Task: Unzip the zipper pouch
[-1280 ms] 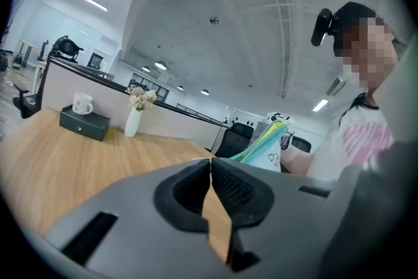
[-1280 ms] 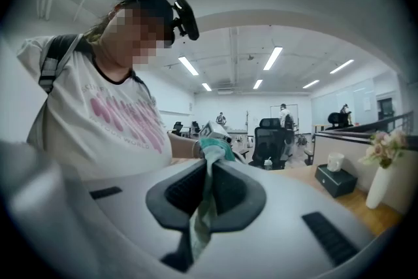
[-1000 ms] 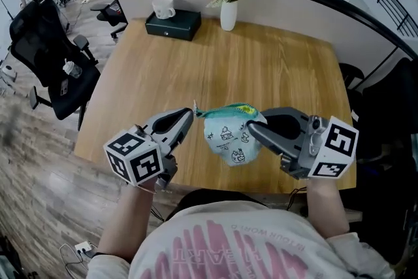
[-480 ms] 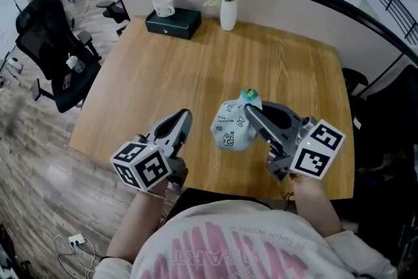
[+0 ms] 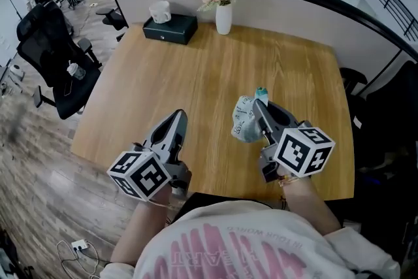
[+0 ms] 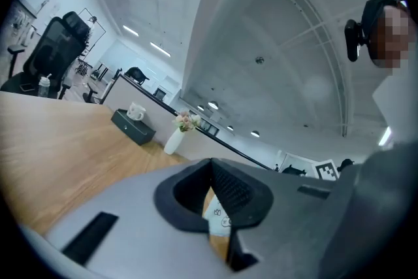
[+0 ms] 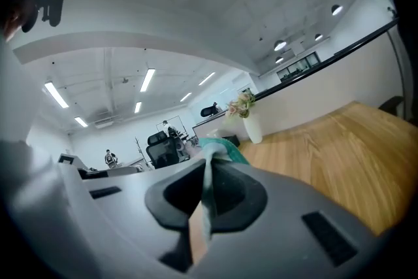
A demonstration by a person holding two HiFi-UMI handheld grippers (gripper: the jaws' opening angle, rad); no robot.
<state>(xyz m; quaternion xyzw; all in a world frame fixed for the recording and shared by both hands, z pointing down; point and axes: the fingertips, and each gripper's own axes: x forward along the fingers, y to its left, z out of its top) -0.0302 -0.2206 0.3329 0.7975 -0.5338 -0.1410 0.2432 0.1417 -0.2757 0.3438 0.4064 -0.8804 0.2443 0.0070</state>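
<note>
Zipper pouch (image 5: 245, 124) is hanging over the table (image 5: 196, 68), pinched by the forward-pointing right claw (image 5: 257, 105), its teal zipper end (image 5: 261, 92) facing away; the left claw (image 5: 178, 116) is hovering alongside, pressed together, empty.

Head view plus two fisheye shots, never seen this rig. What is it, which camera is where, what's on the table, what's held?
No robot: a person holds a two-jaw gripper in each hand. The head view looks down from a camera on the person's head. The left gripper view and right gripper view each come from a camera riding on that gripper, looking along its jaws. On the wooden table stand a black tissue box and a white vase of flowers. The right gripper is clamped on the teal zipper edge of a white printed zipper pouch. The left gripper is closing shut on nothing.
</note>
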